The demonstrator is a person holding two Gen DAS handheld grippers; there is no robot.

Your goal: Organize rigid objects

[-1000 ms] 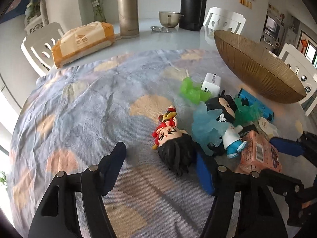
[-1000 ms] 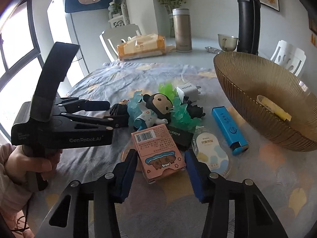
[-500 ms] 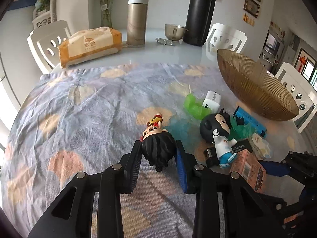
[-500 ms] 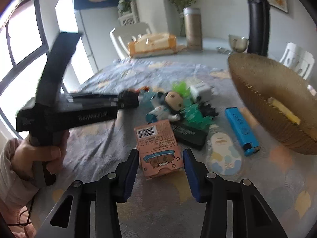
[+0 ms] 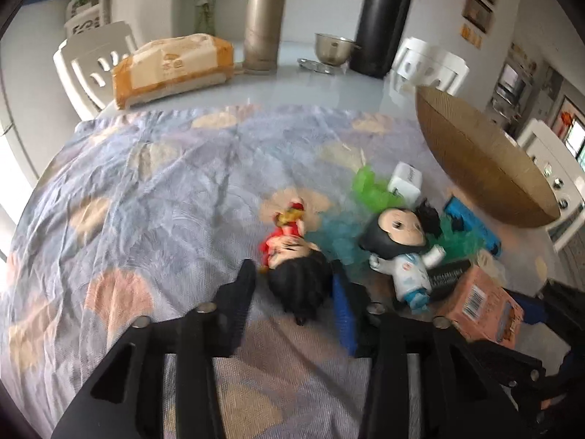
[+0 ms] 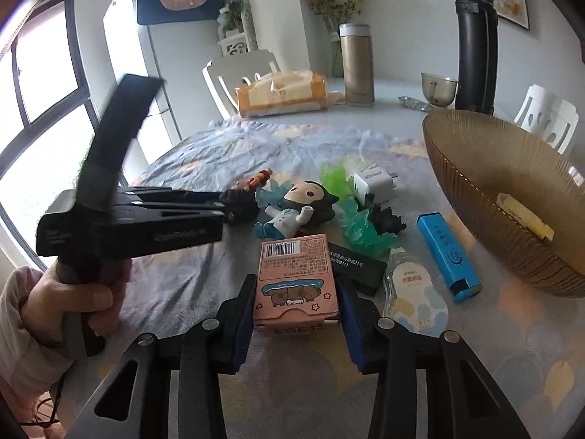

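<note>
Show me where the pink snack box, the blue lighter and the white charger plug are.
pink snack box [image 6: 295,285]: right wrist view, on its printed top face.
blue lighter [image 6: 446,252]: right wrist view, middle of its blue body.
white charger plug [image 6: 374,185]: right wrist view, on its white side face.

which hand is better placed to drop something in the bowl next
Right, probably. The right gripper is closing, pads against the pink box, beside the bowl. The left gripper is opening around the doll, farther from the bowl.

Black-haired figurine [image 5: 298,278] between the opening left gripper [image 5: 292,289] fingers [image 5: 239,292], on the patterned cloth [image 5: 146,197].
</note>
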